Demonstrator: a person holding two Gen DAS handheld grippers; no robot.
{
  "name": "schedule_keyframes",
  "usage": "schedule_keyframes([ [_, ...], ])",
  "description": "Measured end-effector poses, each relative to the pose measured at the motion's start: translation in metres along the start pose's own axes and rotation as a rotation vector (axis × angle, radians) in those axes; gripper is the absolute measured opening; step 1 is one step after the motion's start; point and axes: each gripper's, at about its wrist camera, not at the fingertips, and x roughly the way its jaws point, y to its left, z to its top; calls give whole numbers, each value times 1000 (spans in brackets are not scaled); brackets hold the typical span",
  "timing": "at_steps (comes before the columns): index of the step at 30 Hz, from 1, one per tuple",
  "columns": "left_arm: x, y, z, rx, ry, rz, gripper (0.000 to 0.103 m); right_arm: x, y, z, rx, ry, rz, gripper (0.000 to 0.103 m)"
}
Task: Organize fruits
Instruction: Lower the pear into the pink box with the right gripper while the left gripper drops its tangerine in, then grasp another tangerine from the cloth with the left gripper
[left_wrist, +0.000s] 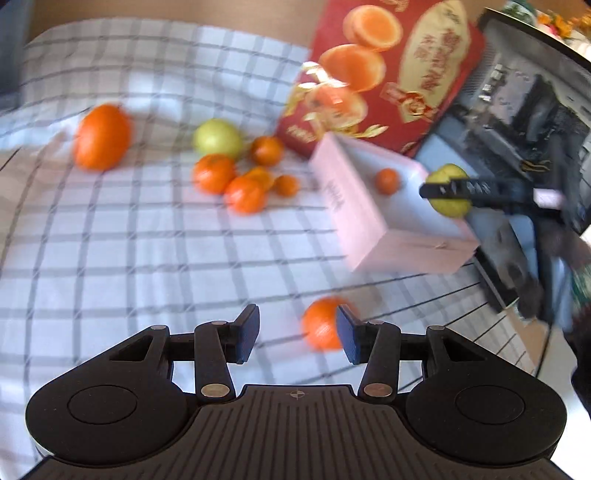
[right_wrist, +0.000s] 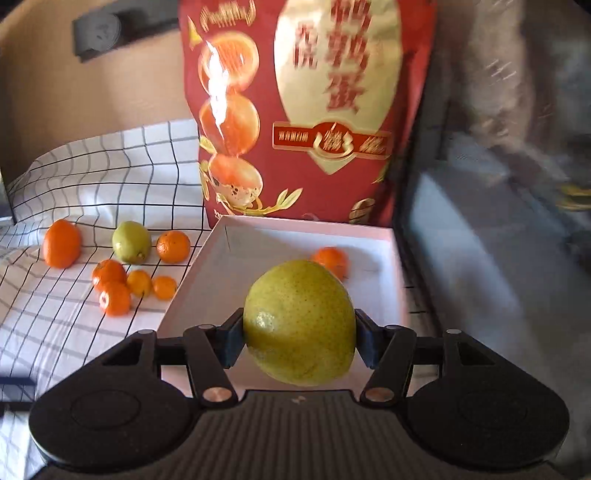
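My right gripper (right_wrist: 299, 341) is clamped on a big round yellow-green fruit (right_wrist: 299, 323). Its two blue pads press on the fruit's left and right sides. The fruit hangs over the near part of the open white cardboard box (right_wrist: 192, 280). One small orange mandarin (right_wrist: 330, 260) lies inside the box, near its far wall.

My left gripper (left_wrist: 297, 334) holds nothing. Its blue fingers (left_wrist: 247, 338) stand apart, with only the checked cloth (left_wrist: 110, 240) showing between them. A round orange fruit (left_wrist: 319, 326) lies on the cloth just past the right finger, which covers its edge. I cannot tell if they touch, because the picture is blurry.

From the left wrist view, I can also see the right gripper out to the right, with the yellow-green fruit in it, over the box's right side.

More fruit lies on the white cloth with dark lines, left of the box. There is a big orange (right_wrist: 61, 243) far to the left, a second yellow-green fruit (right_wrist: 131, 242), and a little bunch of small orange mandarins (right_wrist: 110, 291) near it.

A tall red bag with pictures of orange halves (right_wrist: 306, 110) stands right behind the box.
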Motion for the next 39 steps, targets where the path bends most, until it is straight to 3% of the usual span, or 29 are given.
schedule_keyframes([
  [8,-20,31,-21,-103,5,99,50,88,13,7,13,168,-8,59],
  [16,-13,35,-21,-93,29,106,50,92,11,2,28,223,-6,60],
  [25,9,25,-8,-45,36,59,50,31,13,-5,23,67,-13,67],
  [32,26,20,27,28,-28,68,50,-33,38,-36,-41,-53,-66,73],
  [39,57,31,80,-25,-107,111,50,-69,68,-86,-115,-24,-86,75],
])
